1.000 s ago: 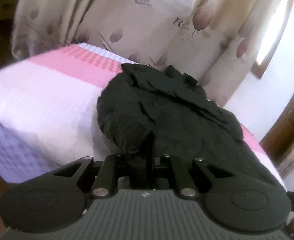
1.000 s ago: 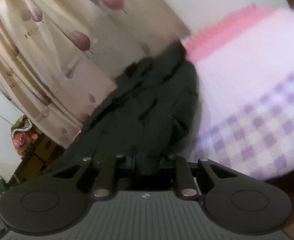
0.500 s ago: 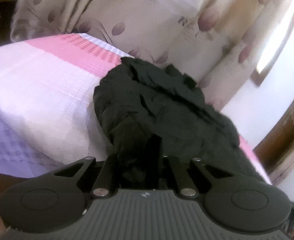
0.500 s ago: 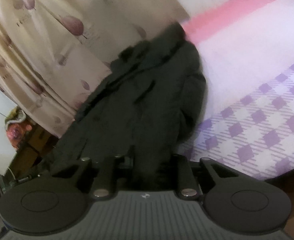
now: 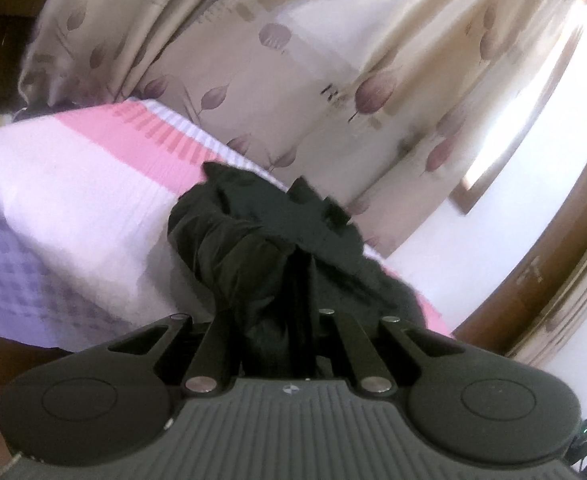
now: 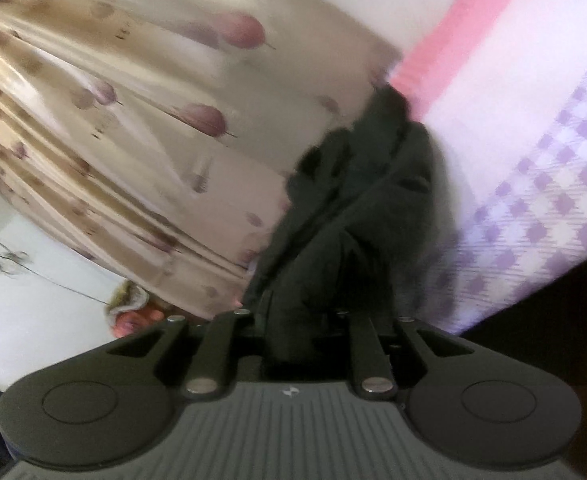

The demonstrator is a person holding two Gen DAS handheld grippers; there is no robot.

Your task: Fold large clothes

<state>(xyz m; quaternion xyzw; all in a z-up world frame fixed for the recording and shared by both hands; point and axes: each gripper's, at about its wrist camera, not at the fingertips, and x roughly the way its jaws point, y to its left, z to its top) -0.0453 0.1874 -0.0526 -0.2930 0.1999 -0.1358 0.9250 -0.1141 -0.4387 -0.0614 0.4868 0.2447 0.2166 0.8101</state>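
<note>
Left gripper (image 5: 283, 332): jaws closed, black garment (image 5: 269, 240) pinched between them.
Right gripper (image 6: 293, 332): jaws closed, the same garment clamped, view tilted.

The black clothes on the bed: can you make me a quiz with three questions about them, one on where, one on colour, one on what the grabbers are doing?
1. Where does the far end of the black garment lie?
A. on the bed
B. on a chair
C. on the floor

2. What colour is the stripe across the bedsheet nearest the curtain?
A. green
B. pink
C. yellow

3. What are the left gripper and right gripper doing?
A. both open over the garment
B. only one holds cloth
C. each shut on the garment

Answers:
1. A, the garment's far end rests on the sheet in both wrist views.
2. B, a pink band runs beside the curtain.
3. C, black cloth is bunched between the fingers of each gripper.
</note>
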